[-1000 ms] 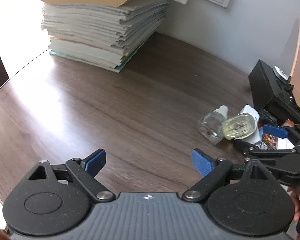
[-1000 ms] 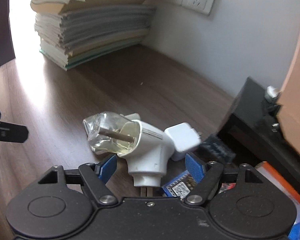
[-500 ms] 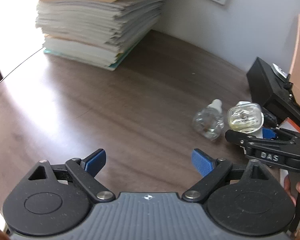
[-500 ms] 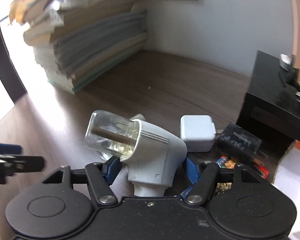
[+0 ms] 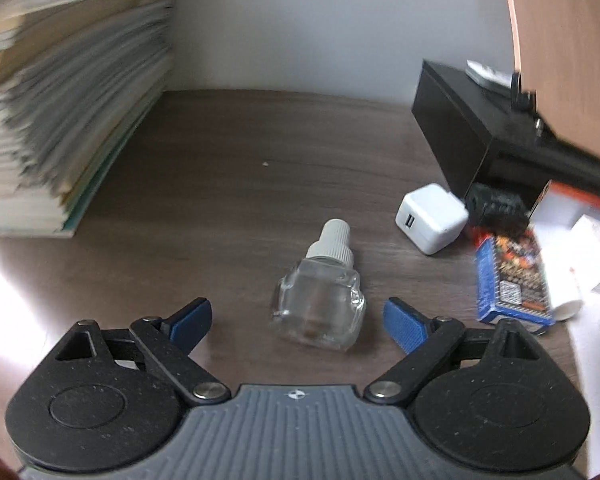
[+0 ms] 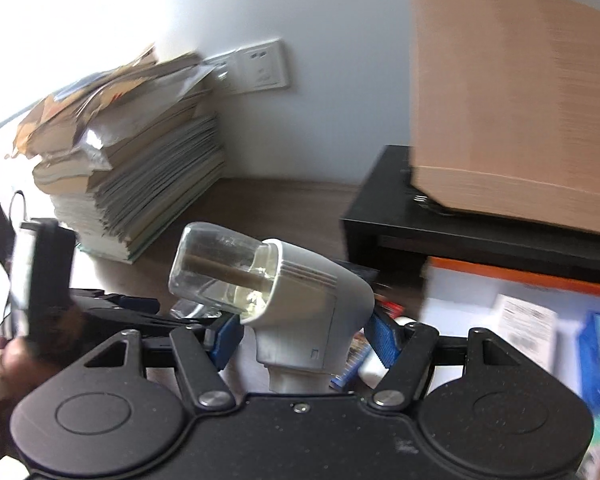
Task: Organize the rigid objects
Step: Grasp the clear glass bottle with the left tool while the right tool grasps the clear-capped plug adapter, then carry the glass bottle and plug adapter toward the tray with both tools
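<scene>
My right gripper [image 6: 306, 336] is shut on a white plug-in vaporizer [image 6: 308, 312] with a clear bottle [image 6: 220, 274] screwed in, held up above the table. My left gripper [image 5: 298, 318] is open and low over the table, with a clear glass bottle [image 5: 320, 304] with a white cap lying between its blue fingertips [image 5: 402, 324], touching neither. A white USB charger [image 5: 430, 218] and a blue card box [image 5: 510, 280] lie to the right.
A tall stack of papers [image 5: 56, 120] stands at the left. A black stand [image 5: 488, 140] under a tan board [image 6: 512, 100] is at the right back. A white and orange box [image 6: 520, 320] lies right. A wall socket [image 6: 260, 66] is behind.
My right gripper has lifted the vaporizer up off the table. My left gripper has swung right and down, so the clear bottle now lies between its fingers.
</scene>
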{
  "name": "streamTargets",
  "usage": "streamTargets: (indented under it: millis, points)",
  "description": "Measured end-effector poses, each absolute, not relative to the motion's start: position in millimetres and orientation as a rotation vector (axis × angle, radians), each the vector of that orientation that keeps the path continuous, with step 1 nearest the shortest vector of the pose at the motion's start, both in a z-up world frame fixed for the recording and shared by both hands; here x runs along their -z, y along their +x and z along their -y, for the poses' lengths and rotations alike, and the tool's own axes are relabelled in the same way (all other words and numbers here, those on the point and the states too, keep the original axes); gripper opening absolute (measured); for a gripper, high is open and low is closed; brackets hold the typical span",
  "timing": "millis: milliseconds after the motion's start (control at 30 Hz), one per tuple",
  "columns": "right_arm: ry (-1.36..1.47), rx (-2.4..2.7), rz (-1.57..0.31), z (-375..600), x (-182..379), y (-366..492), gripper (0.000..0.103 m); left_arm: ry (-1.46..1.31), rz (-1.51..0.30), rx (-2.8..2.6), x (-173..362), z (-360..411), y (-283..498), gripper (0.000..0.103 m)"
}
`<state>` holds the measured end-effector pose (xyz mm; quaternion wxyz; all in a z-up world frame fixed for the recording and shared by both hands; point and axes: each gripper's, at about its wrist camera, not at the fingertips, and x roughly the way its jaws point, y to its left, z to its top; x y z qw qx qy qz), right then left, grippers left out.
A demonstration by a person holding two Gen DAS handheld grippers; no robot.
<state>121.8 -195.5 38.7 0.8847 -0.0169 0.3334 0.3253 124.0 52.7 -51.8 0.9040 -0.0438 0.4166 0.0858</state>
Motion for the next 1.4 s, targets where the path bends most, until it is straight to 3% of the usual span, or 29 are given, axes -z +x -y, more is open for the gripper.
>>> streamTargets:
  millis: [100,167,200,933,1400]
  points:
    - [-0.011,-0.626,-0.693,211,-40,115,0.08,-0.031,-0.841,-0.165,57,-49,128,0.085]
    - [-0.002,-0.597,-0.692,222,-41,110,0.08,-0.02,-0.816,-0.143,55,-48,126,0.052]
    - [0.005,-0.582,-0.689,224,-41,108,0.08,-0.023,-0.815,-0.127,53,-48,126,0.05]
    - [0.098,-0.474,-0.618,281,-63,67,0.08,-0.144,-0.723,-0.011,-7,5,66,0.048]
    - [0.128,-0.304,-0.561,358,-72,51,0.08,-0.109,-0.678,0.163,-37,104,72,0.048]
